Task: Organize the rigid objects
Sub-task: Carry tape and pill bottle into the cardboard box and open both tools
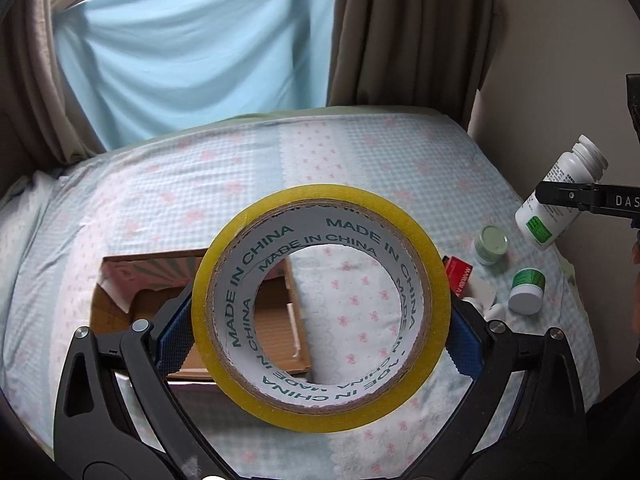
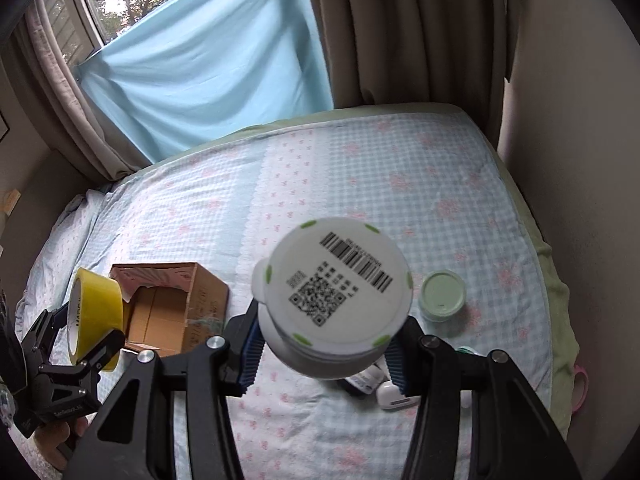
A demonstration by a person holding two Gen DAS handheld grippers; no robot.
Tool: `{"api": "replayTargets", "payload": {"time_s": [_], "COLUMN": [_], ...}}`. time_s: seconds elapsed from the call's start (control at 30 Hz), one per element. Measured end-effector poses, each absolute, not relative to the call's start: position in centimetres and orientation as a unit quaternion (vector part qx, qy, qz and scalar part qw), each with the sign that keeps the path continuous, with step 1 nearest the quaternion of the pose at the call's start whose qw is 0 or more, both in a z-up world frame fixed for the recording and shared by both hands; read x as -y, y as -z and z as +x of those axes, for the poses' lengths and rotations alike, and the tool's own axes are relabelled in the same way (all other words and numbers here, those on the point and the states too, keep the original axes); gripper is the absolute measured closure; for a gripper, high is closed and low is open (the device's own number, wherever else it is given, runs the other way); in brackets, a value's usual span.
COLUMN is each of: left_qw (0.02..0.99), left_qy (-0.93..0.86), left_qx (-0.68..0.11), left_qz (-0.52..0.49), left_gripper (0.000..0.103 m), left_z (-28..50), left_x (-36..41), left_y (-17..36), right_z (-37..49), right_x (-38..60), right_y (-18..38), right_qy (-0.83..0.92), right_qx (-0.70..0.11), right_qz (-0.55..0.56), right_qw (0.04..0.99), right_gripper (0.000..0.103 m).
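My left gripper (image 1: 320, 332) is shut on a yellow roll of tape (image 1: 320, 416), held upright above the bed, just right of an open cardboard box (image 1: 120, 304). The roll also shows in the right wrist view (image 2: 98, 300), in front of the box (image 2: 200, 296). My right gripper (image 2: 324, 344) is shut on a white pill bottle (image 2: 336, 292), its barcoded base facing the camera. In the left wrist view the bottle (image 1: 560, 196) hangs tilted at the right, above the small items.
On the patterned bedsheet (image 1: 340, 152) lie a pale green jar (image 1: 490, 245), a white jar with a green label (image 1: 526, 290), a red packet (image 1: 458, 274) and a white earbud case (image 2: 394, 396). Curtains and a wall stand behind and to the right.
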State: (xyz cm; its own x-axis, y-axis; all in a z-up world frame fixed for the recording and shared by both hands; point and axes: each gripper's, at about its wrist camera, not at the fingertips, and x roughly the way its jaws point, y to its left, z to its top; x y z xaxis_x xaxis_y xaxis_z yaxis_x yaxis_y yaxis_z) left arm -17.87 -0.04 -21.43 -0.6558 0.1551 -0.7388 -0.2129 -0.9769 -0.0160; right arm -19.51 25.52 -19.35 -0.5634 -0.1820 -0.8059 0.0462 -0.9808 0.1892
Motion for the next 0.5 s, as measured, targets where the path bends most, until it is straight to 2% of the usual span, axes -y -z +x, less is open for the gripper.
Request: {"api": "replayTargets", "payload": {"time_s": [0.2,0.5], "left_qw": [0.074,0.088], "left_qy": [-0.904,-0.890], "left_qx": [-0.036,-0.077], "left_qz": [-0.419,-0.441], "left_gripper": [0.003,0.003], "left_z": [-19.0,-21.8], "left_x": [8.6,19.4], "left_y": [19.9,21.2], "right_z": [-20.2,-22.7], "right_x": [-17.2,-4.7], "right_y": [18.9,22.5], "right_qy": [0.869,0.831], "right_qx": [0.086,0.113], "right_qz": [0.478,0.534], "right_qw": [0.094,0.111], "right_gripper": [0.055,0.055]}}
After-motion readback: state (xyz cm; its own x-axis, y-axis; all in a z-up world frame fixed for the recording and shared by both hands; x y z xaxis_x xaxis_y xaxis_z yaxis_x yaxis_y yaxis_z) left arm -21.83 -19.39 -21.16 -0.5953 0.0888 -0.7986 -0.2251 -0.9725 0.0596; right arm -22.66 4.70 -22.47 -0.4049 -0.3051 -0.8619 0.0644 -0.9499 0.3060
